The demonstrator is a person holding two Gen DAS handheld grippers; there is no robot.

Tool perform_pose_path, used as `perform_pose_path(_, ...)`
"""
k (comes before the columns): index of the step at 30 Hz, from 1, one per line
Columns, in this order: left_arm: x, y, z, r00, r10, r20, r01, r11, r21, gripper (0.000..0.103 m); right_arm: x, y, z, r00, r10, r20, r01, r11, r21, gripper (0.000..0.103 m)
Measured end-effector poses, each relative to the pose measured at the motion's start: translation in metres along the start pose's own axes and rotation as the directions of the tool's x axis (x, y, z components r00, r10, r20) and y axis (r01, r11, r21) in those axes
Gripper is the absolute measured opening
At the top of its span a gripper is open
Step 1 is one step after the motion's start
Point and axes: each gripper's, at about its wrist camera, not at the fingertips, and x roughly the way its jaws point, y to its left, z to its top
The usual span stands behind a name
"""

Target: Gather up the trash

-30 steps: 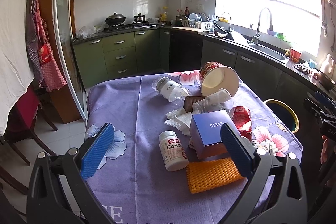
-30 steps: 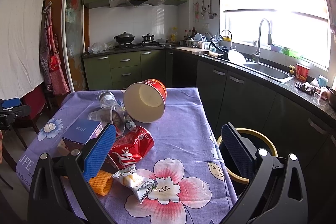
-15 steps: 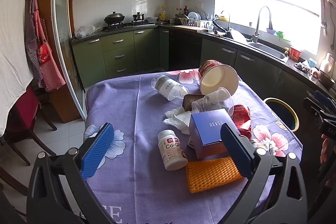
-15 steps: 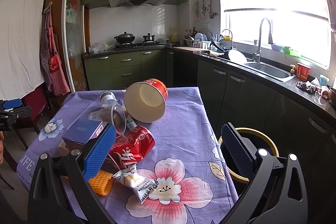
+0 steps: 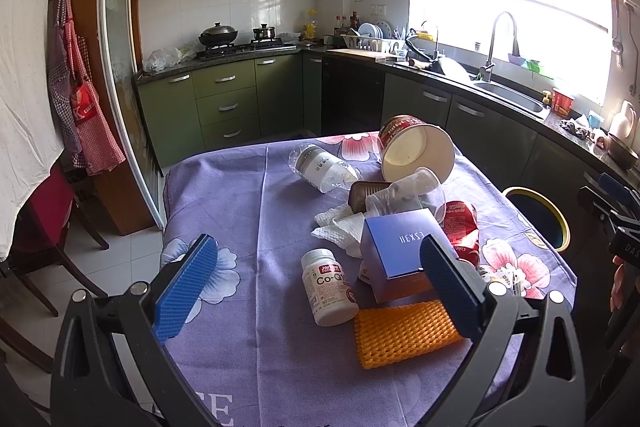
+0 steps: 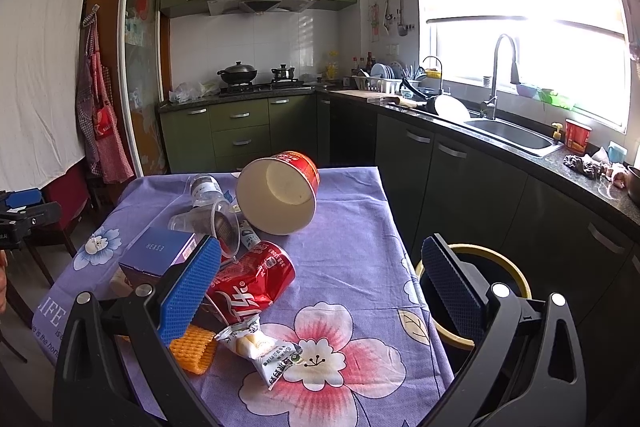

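Trash lies on a table with a purple flowered cloth (image 5: 240,211). A white pill bottle (image 5: 331,287), an orange foam net (image 5: 404,333) and a blue box (image 5: 400,247) sit nearest my left gripper (image 5: 316,281), which hovers open above the near edge. Behind them lie white tissue (image 5: 340,227), a clear plastic cup (image 5: 404,193), a clear bottle (image 5: 324,169) and a tipped paper bucket (image 5: 416,153). My right gripper (image 6: 320,291) is open over a crushed red can (image 6: 252,281) and a snack wrapper (image 6: 260,349). The bucket (image 6: 280,193) is beyond.
A yellow-rimmed bin (image 6: 480,291) stands on the floor just right of the table, below the right finger. Dark cabinets and a counter with a sink (image 6: 508,135) run along the right. A red chair (image 5: 44,223) stands at the left.
Both views have shifted only slightly. No object on the table has moved and both grippers stay open.
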Motion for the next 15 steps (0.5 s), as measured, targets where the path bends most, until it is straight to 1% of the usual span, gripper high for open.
perform_pose_path(15, 0.0003, 0.0003, -0.0007, 1.0, 0.0, -0.001, 0.0, 1.0, -0.001, 0.097, 0.0006, -0.0001, 0.0006, 1.0, 0.001, -0.004, -0.001, 1.0, -0.001, 0.099)
